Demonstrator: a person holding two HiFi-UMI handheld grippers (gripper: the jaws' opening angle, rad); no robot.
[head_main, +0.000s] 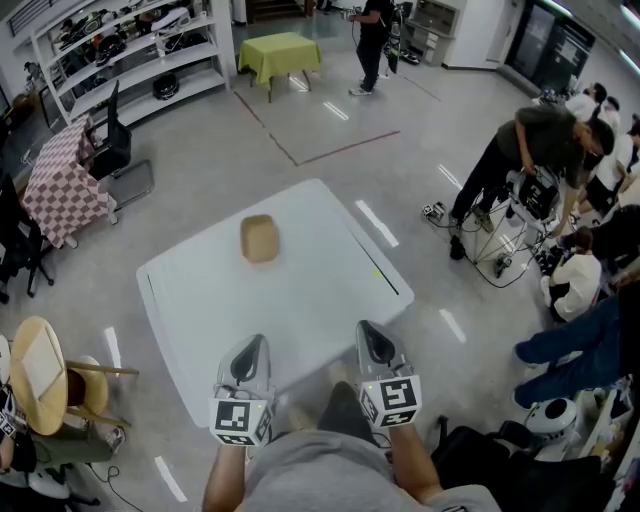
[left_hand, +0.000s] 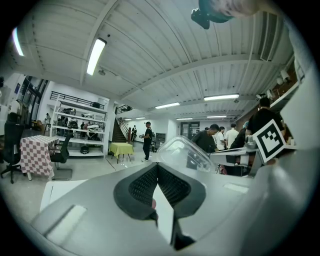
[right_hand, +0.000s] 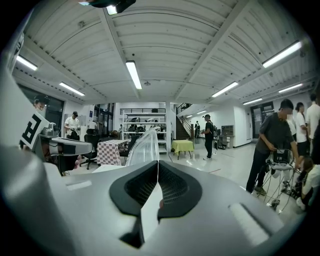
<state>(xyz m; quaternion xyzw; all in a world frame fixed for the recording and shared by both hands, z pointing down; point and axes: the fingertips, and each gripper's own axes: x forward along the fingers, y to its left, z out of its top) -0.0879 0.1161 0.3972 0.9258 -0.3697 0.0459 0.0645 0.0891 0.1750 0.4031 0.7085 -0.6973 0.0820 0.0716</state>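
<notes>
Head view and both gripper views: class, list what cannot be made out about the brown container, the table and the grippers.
1) brown container: too small in the head view to tell its material or contents; in both gripper views each gripper's own body blocks it.
2) white table: its near edge is hidden in the head view by the left gripper, the right gripper and the person's torso.
</notes>
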